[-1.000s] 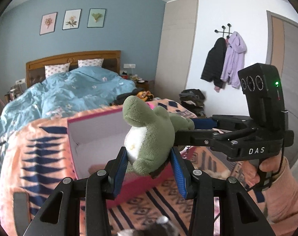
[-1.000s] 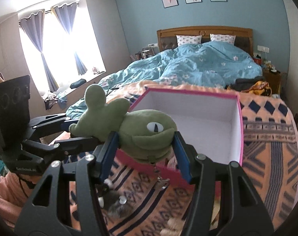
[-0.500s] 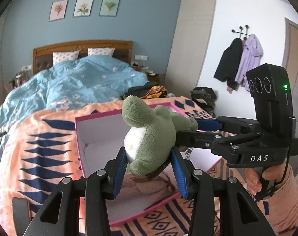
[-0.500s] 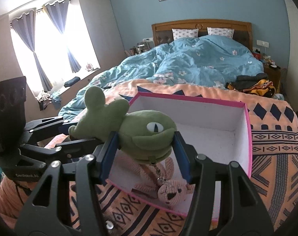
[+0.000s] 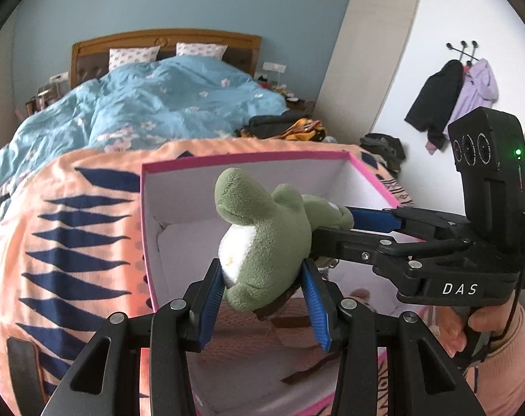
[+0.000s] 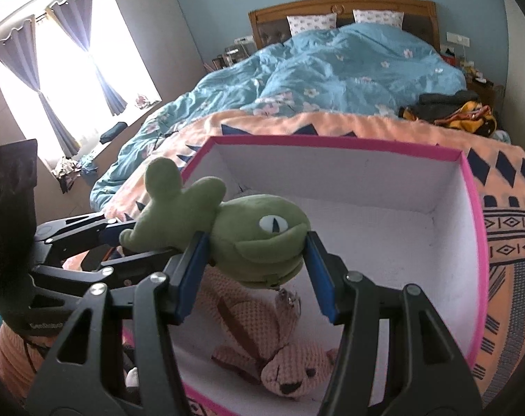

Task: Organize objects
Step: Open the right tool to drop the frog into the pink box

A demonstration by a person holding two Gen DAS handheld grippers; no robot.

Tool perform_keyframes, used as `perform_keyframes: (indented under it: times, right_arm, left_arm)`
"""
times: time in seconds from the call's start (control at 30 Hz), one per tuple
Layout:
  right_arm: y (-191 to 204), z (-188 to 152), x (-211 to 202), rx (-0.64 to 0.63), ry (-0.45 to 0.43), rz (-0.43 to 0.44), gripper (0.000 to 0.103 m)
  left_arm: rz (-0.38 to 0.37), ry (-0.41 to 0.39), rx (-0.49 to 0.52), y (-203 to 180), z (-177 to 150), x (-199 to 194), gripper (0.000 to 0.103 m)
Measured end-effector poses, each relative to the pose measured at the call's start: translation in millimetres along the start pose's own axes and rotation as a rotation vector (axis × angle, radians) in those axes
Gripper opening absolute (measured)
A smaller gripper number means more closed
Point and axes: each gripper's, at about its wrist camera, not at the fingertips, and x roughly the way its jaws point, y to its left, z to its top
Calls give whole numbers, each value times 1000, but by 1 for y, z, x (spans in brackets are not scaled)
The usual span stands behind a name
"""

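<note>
We clamp both our left gripper (image 5: 264, 303) and right gripper (image 6: 254, 270) on the green plush frog (image 6: 227, 232), above the pink box (image 6: 482, 277).

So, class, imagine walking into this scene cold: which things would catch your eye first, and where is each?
First, the green plush frog, held in mid-air by both grippers at once, the left gripper on its body and the right gripper on its head. Right below it sits the pink-rimmed white box on the orange patterned blanket, with a pink knitted bear lying inside.
</note>
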Motion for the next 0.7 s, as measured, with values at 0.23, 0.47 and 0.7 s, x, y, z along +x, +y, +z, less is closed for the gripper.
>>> perform_keyframes:
  times: [0.23, 0.47, 0.7]
  right_arm:
    - [-3, 0, 16, 28, 32, -3, 59]
    - [-5, -11, 3, 46, 10, 10, 59]
    - [4, -32, -39, 23, -74, 48, 60]
  left_arm:
    - [73, 47, -19, 5, -5, 16, 45]
    - [129, -16, -23, 9, -8, -2, 54]
    - [116, -143, 35, -2, -23, -42, 74]
